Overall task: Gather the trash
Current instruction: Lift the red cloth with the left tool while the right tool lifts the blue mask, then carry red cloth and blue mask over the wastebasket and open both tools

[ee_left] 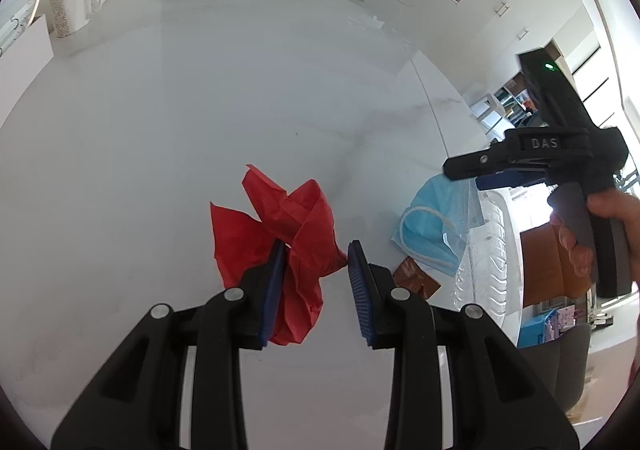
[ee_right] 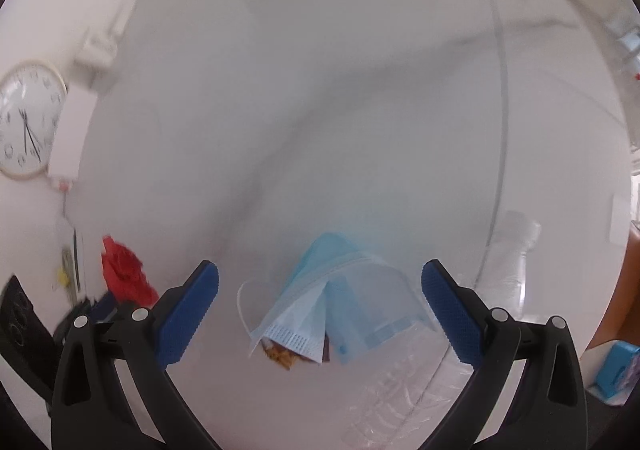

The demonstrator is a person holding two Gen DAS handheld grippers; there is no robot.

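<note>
Closest to us, the left gripper [ee_left: 316,250] has its jaws partly open around one red crumpled paper [ee_left: 280,234]. The paper sits between the two blue pads; the left pad presses into its folds and the right pad just meets a corner of it. It lies on the white worktop [ee_left: 180,130].

The right gripper [ee_right: 320,304] has its jaws wide open and holds nothing. Between them, a little ahead, lies one light blue face mask [ee_right: 332,302], folded and floppy, with a white ear loop. One brown wrapper [ee_right: 286,356] peeks out from under it. Just to the right lies one clear plastic bottle [ee_right: 508,270], on its side near the worktop's edge.

Farther back we see one white mug [ee_left: 76,6] and one round clock [ee_right: 28,118].
</note>
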